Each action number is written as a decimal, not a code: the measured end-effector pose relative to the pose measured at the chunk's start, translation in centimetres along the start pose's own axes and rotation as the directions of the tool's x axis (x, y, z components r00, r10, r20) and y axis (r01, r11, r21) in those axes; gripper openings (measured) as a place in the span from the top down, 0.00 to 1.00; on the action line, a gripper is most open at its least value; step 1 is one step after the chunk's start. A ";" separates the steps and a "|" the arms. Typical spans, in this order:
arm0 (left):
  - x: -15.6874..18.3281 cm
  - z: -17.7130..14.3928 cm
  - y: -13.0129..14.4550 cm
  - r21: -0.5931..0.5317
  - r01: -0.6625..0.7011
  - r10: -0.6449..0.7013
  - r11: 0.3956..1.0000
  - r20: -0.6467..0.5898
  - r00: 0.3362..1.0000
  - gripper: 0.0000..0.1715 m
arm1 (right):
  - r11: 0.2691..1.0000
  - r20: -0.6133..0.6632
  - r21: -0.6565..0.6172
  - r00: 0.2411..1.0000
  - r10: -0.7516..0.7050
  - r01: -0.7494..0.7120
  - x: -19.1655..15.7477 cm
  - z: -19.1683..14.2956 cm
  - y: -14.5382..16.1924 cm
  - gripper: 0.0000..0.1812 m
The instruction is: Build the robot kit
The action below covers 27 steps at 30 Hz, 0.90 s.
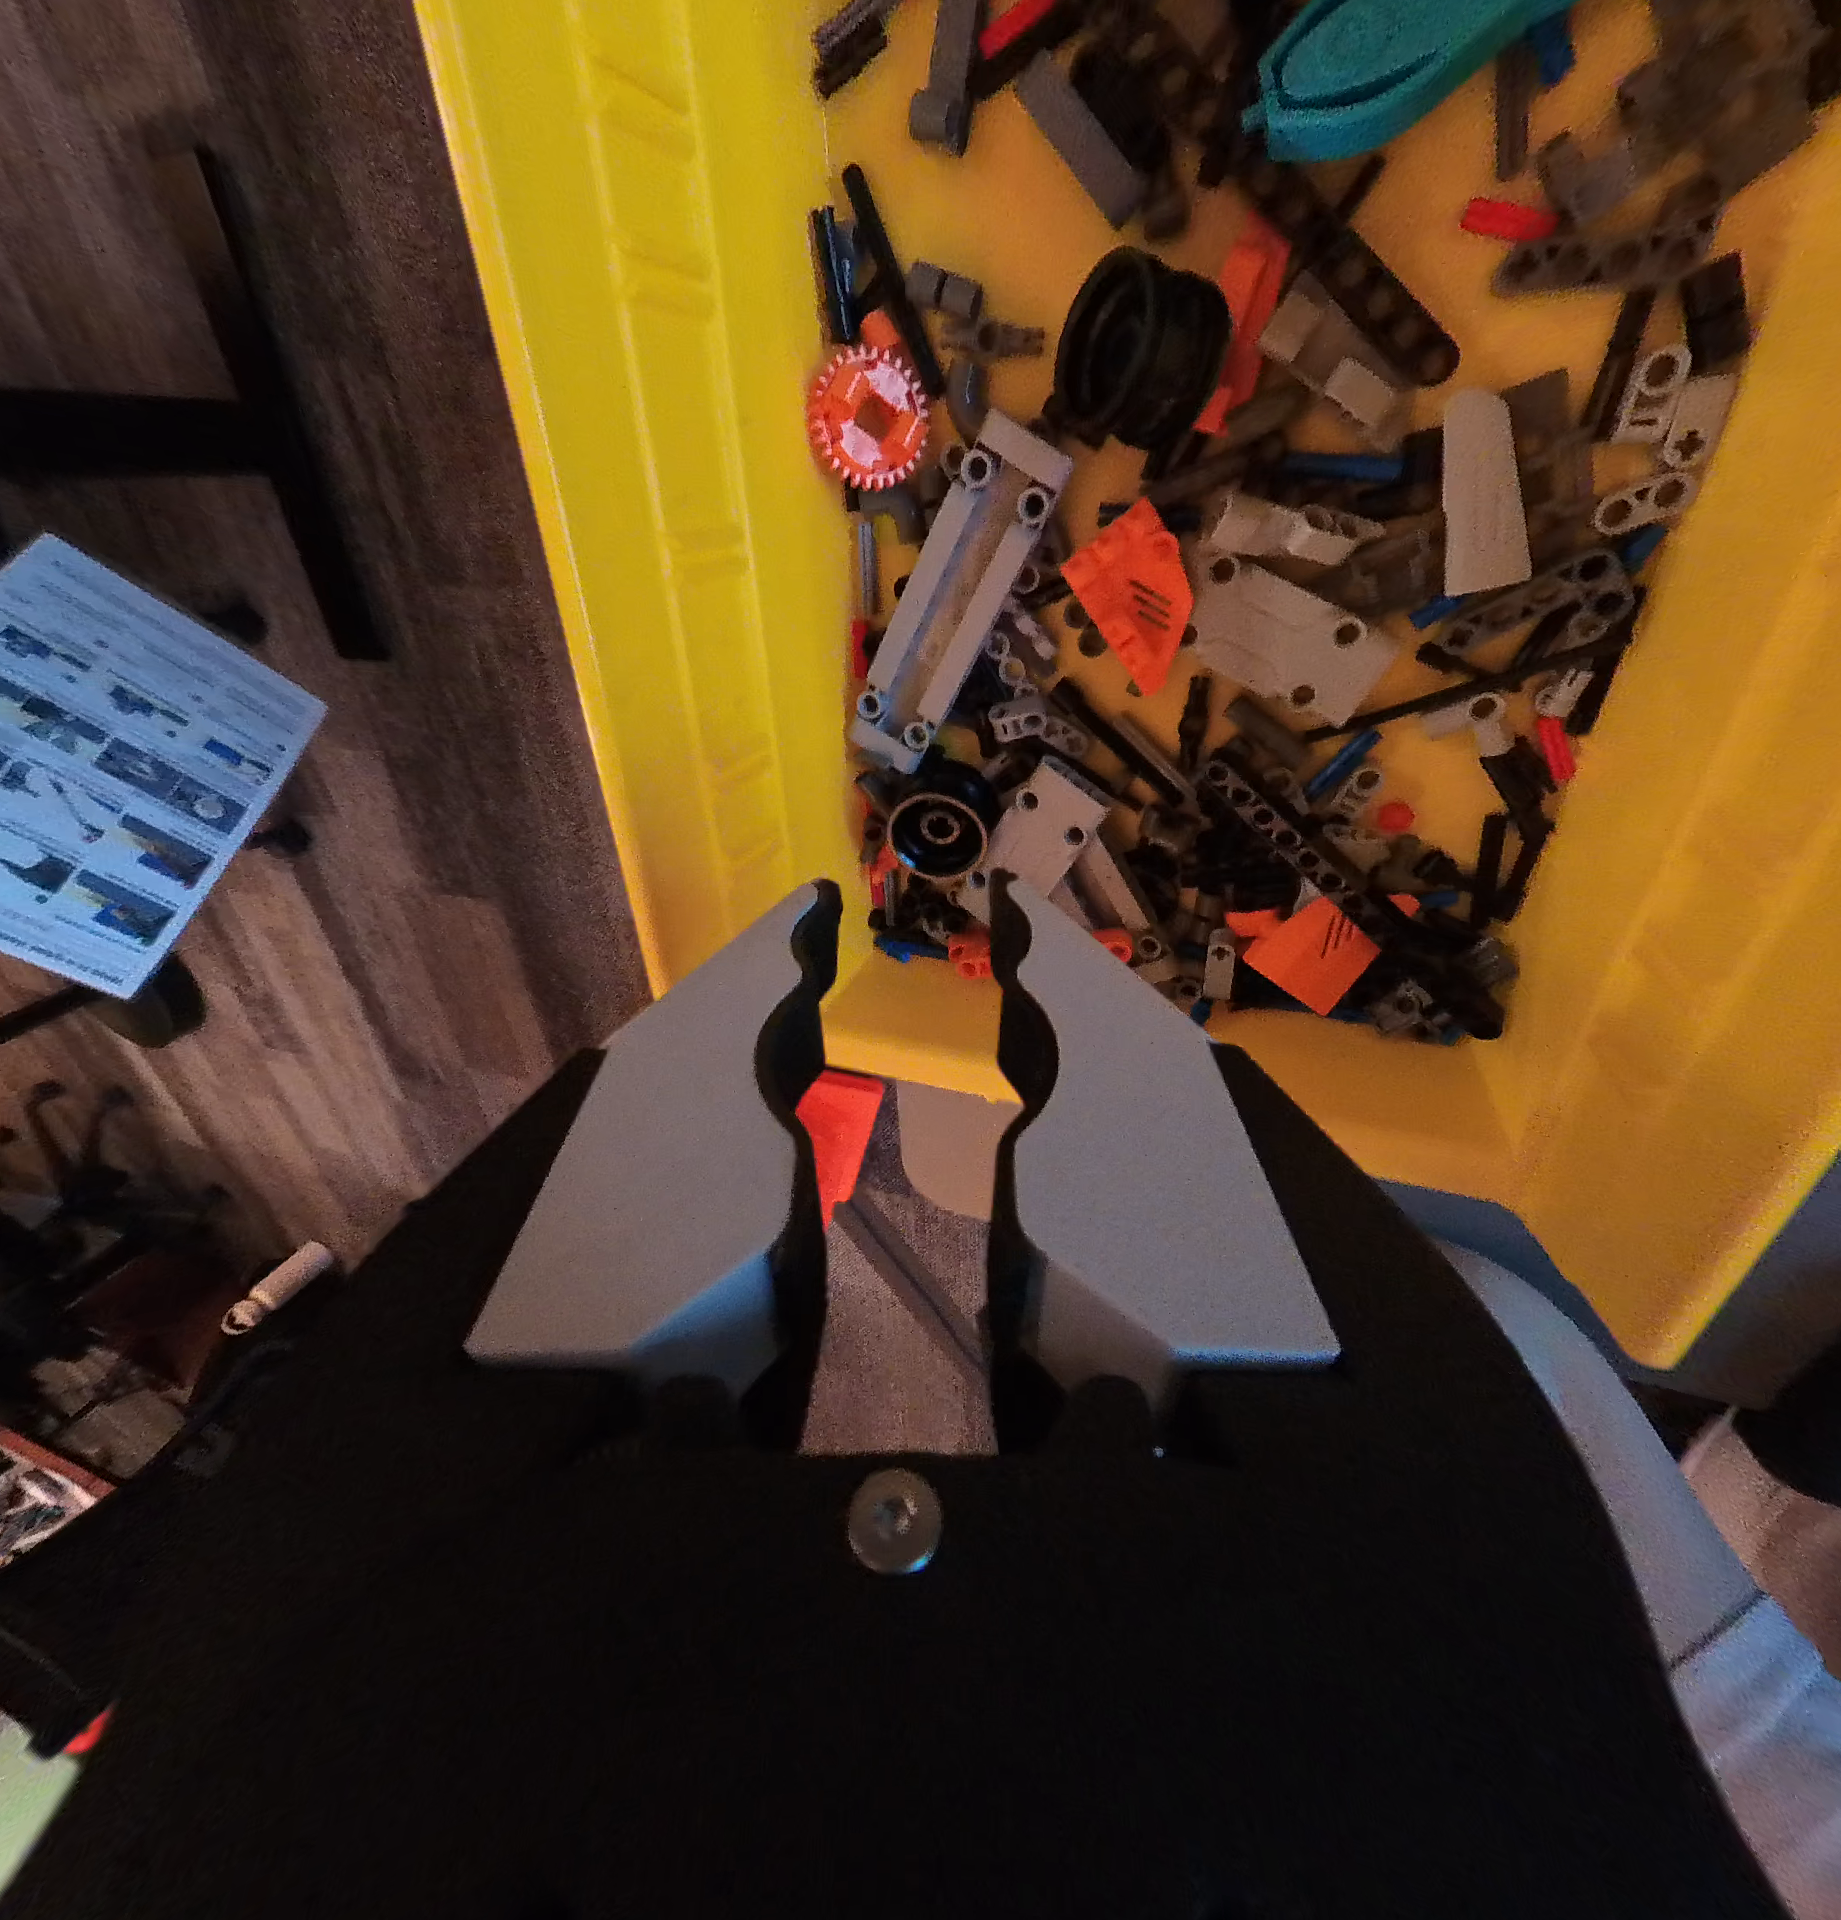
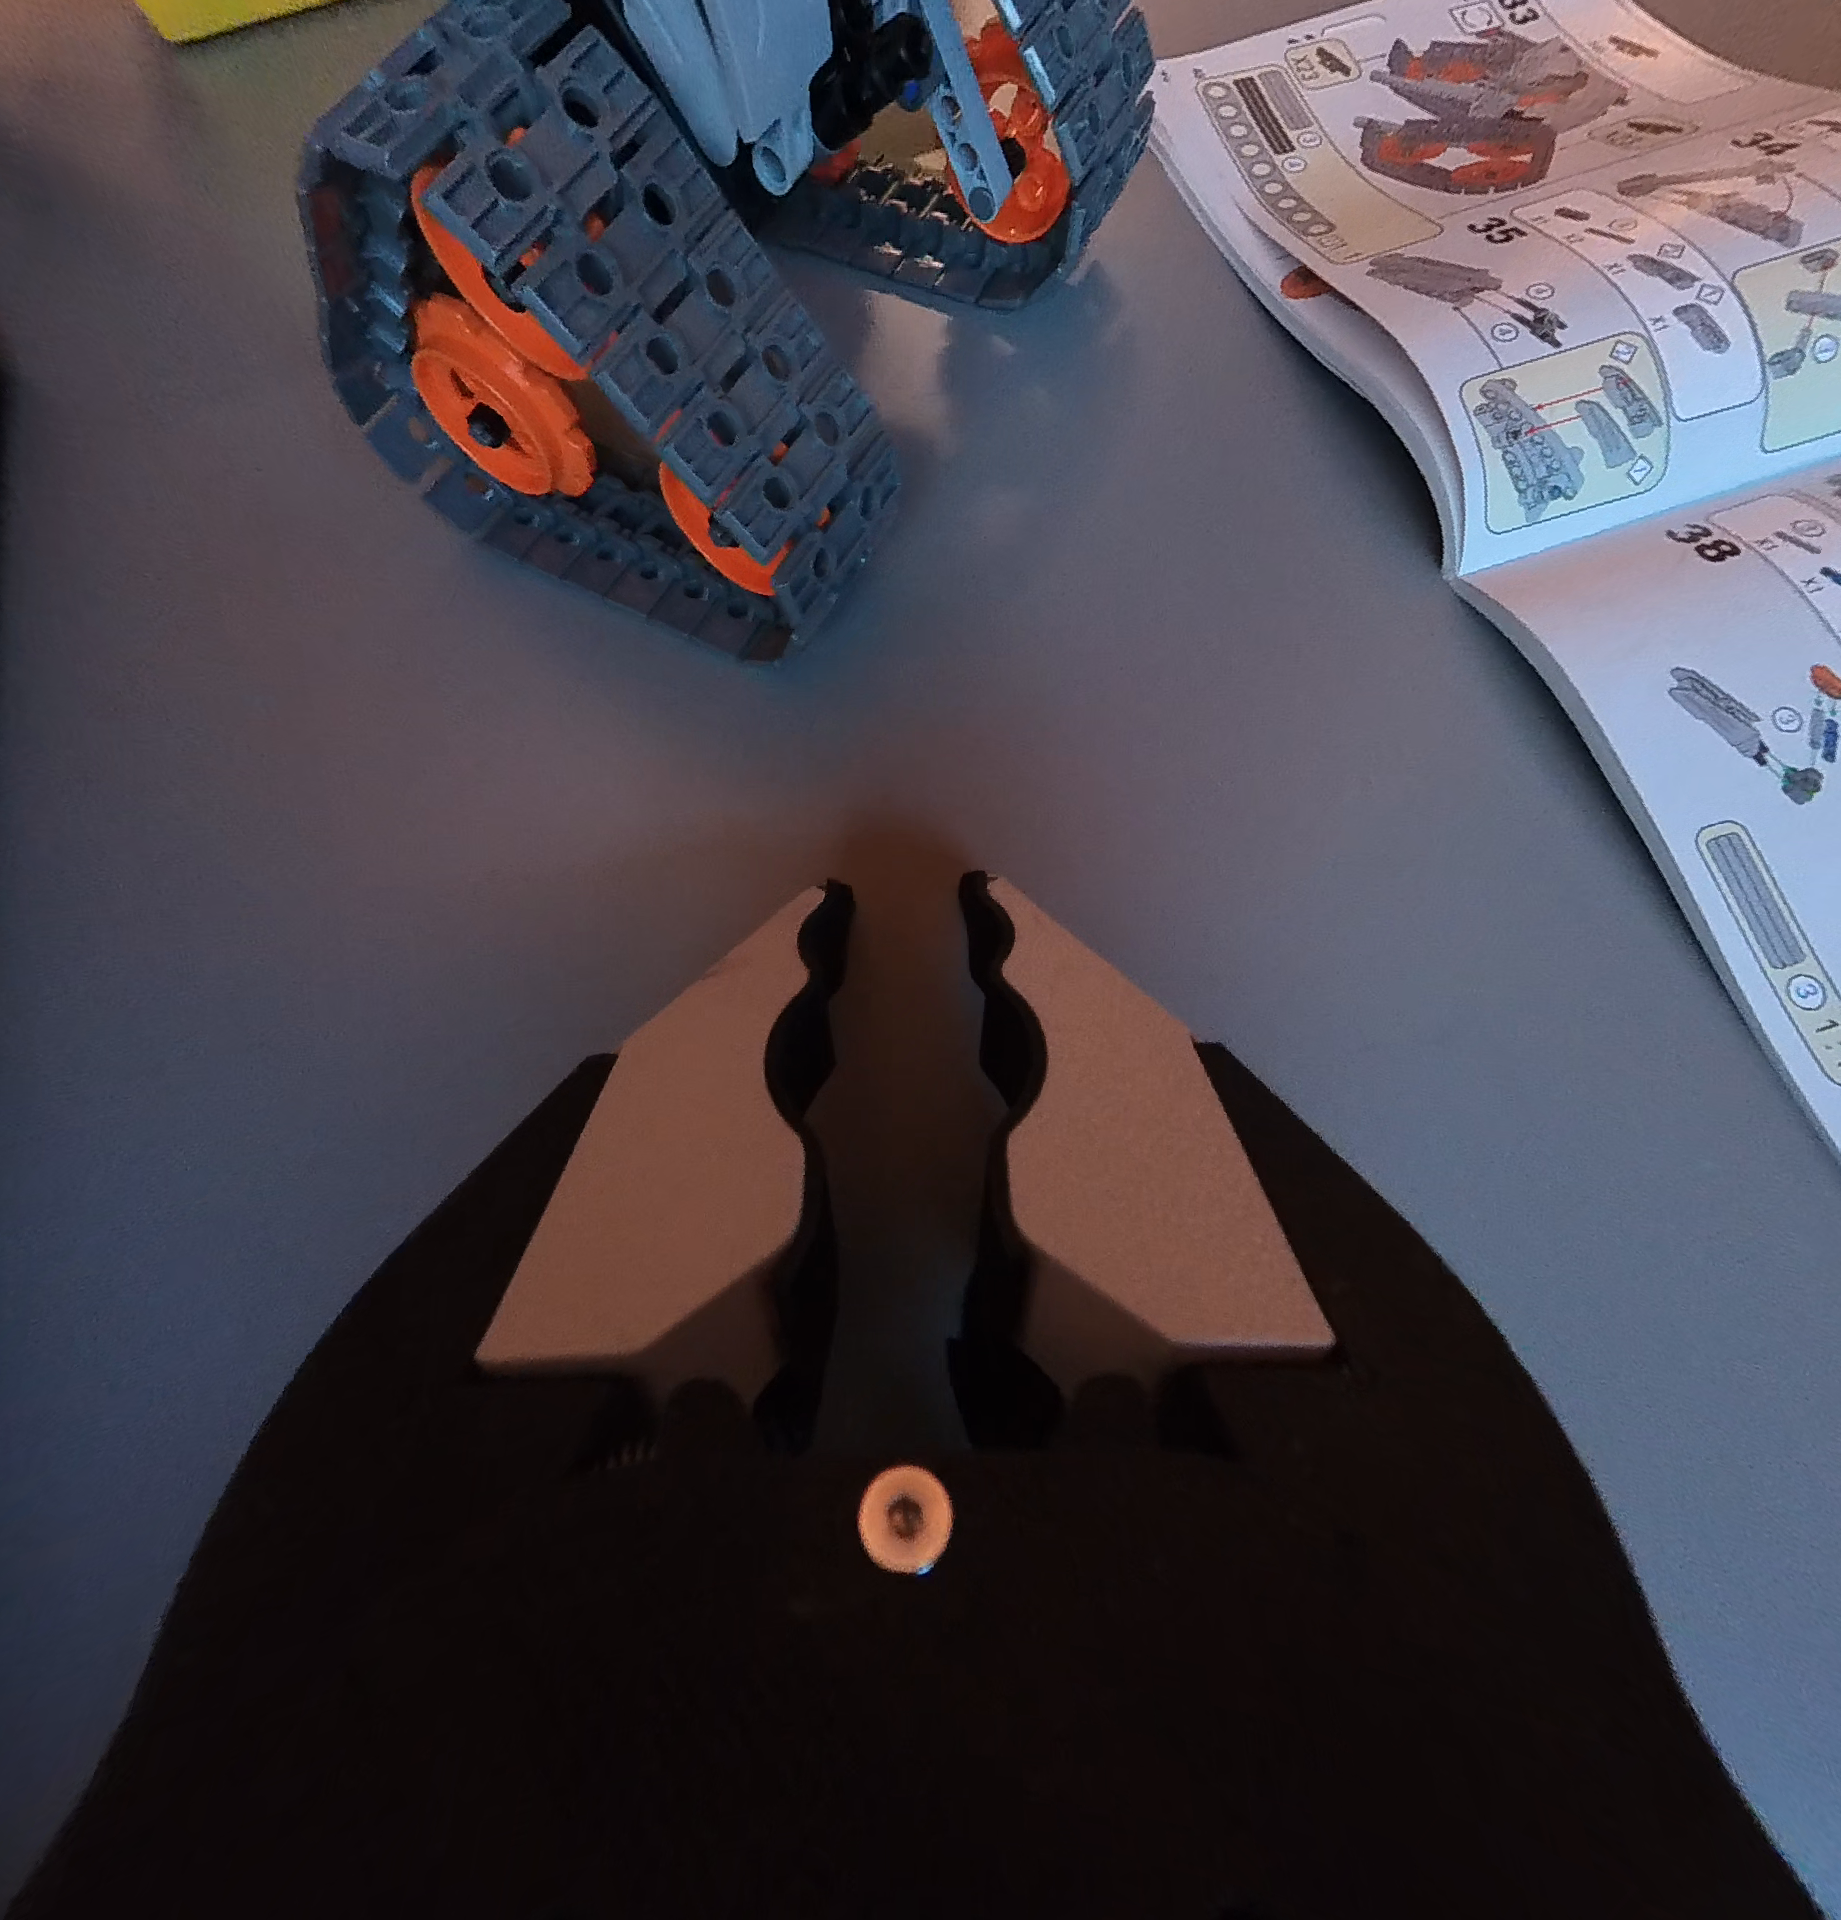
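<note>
My left gripper point(image 1: 911, 904) is open and empty, hanging over the near corner of a yellow bin point(image 1: 667, 520). The bin holds several loose building-toy parts: a long grey frame piece point(image 1: 963, 587), an orange gear point(image 1: 869, 416), a black tyre point(image 1: 1139, 348), a small black wheel point(image 1: 939, 826), orange panels point(image 1: 1134, 592) and a teal piece point(image 1: 1394, 62). My right gripper point(image 2: 905, 894) is open and empty, low over a grey table point(image 2: 272, 831). Ahead of it stands a tracked toy vehicle point(image 2: 604, 343) with dark grey treads and orange wheels.
An open instruction booklet point(image 2: 1622, 436) lies at the right of the table. In the left wrist view a printed sheet point(image 1: 105, 758) sits at the left above a wood floor point(image 1: 407, 727), with black furniture legs and clutter at the lower left. A yellow corner point(image 2: 220, 16) shows top left. My right fingertips sit around 50 cm from my left ones.
</note>
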<state>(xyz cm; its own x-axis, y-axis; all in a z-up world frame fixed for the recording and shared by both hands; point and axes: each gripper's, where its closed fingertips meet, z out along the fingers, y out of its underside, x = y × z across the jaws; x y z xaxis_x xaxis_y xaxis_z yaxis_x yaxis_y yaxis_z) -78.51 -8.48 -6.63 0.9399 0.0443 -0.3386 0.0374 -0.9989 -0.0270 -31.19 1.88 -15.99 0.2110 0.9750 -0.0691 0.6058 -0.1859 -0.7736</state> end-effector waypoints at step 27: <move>9.3 5.6 -1.9 -0.132 -0.478 0.394 0.868 -0.402 0.826 0.78 | 0.999 0.024 0.006 0.999 0.031 -0.032 0.0 -0.1 -0.1 0.87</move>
<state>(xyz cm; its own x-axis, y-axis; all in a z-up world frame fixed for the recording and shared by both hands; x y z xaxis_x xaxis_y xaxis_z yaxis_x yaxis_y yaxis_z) -71.76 -6.09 -14.99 0.9280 -0.3620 0.0881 -0.3722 -0.8902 0.2626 -31.17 1.91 -15.90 0.2112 0.9714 -0.1086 0.5942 -0.2158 -0.7748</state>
